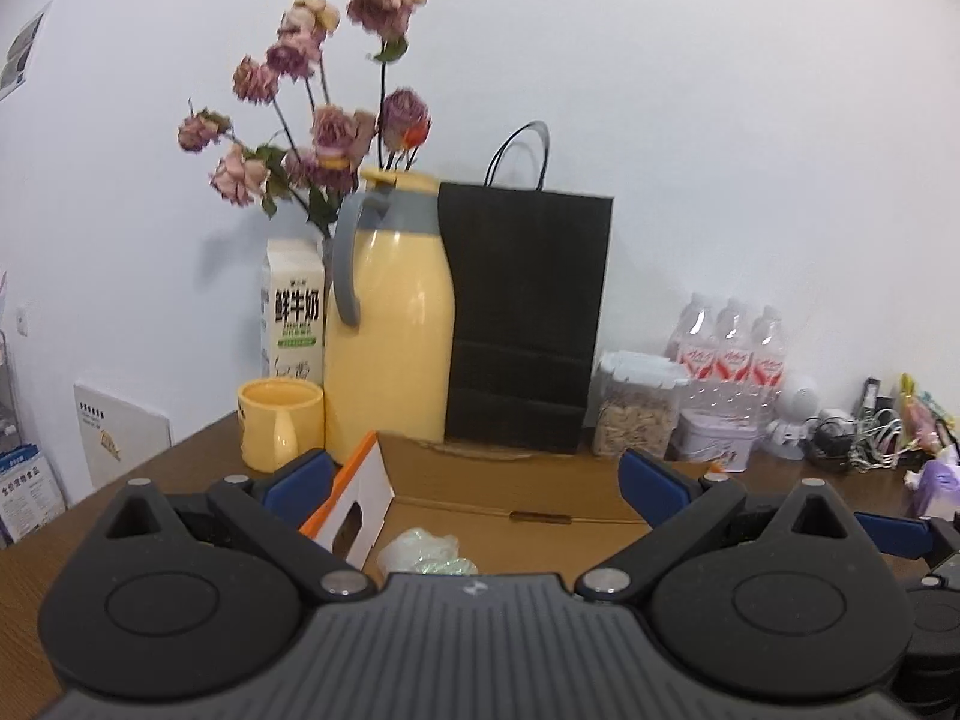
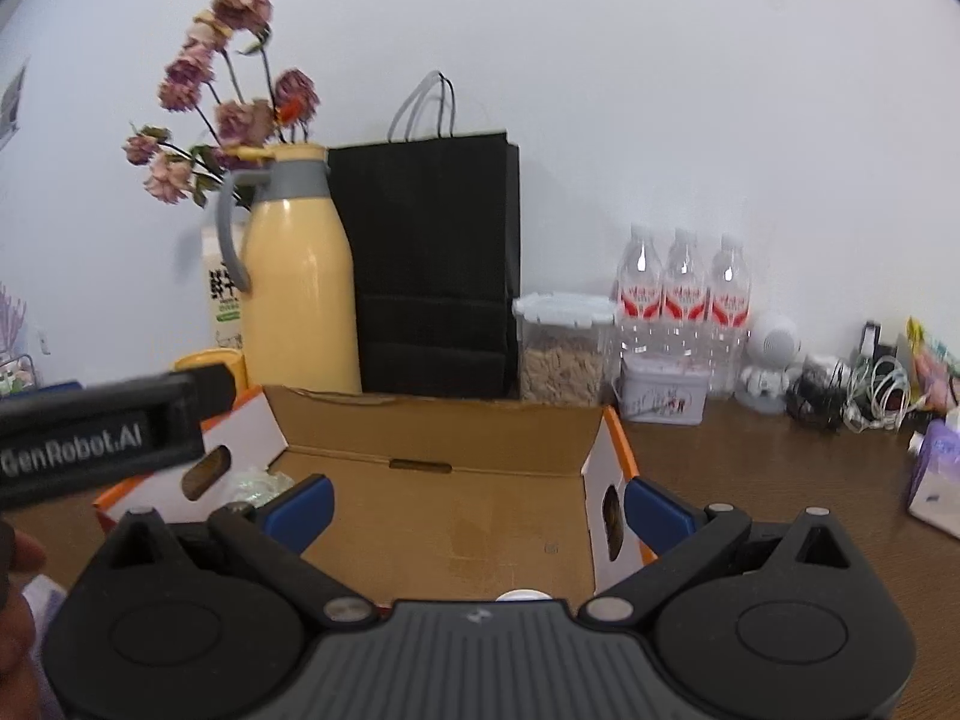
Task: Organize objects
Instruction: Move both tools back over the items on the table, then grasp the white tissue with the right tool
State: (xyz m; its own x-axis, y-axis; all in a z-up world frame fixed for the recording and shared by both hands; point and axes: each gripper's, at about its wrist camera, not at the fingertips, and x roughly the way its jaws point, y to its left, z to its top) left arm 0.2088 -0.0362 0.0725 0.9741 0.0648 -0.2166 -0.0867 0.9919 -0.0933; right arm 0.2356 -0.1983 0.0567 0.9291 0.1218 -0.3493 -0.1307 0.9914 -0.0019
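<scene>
Left gripper (image 1: 474, 480): fingers spread wide, nothing held between them; it is poised over the left part of the cardboard box (image 2: 444, 516).
Right gripper (image 2: 477, 510): fingers spread wide and empty, hanging over the box's right half.
Task's thing: the open box sits on the worktop (image 2: 750, 480) just in front of the flask and bag; a crumpled clear wrapper (image 1: 429, 549) lies at its left end, and a white round thing (image 2: 521, 595) is barely seen at its near edge, too hidden to identify.
Risk, left: the raised box flap (image 1: 354, 498) stands just beside the left gripper's near finger; a sideways move would probably bend it or drag the light box.
Risk, back: the mug (image 1: 279, 423) and tall yellow flask (image 1: 390, 324) stand close behind the box; a shove on the box could likely tip them.
Risk, middle: the two grippers work close together, so a clash is possible.
Mug: contents cannot be told.
Milk carton (image 1: 294, 315): closed, behind the mug.
Flask: lidded, dried roses (image 1: 324, 114) rising behind it.
Black paper bag (image 1: 525, 324): upright, contents hidden.
Clear lidded jar (image 2: 561, 348): about half full of pale flakes.
Small tin (image 2: 660, 393): closed.
Water bottles (image 2: 684, 294): three, side by side.
</scene>
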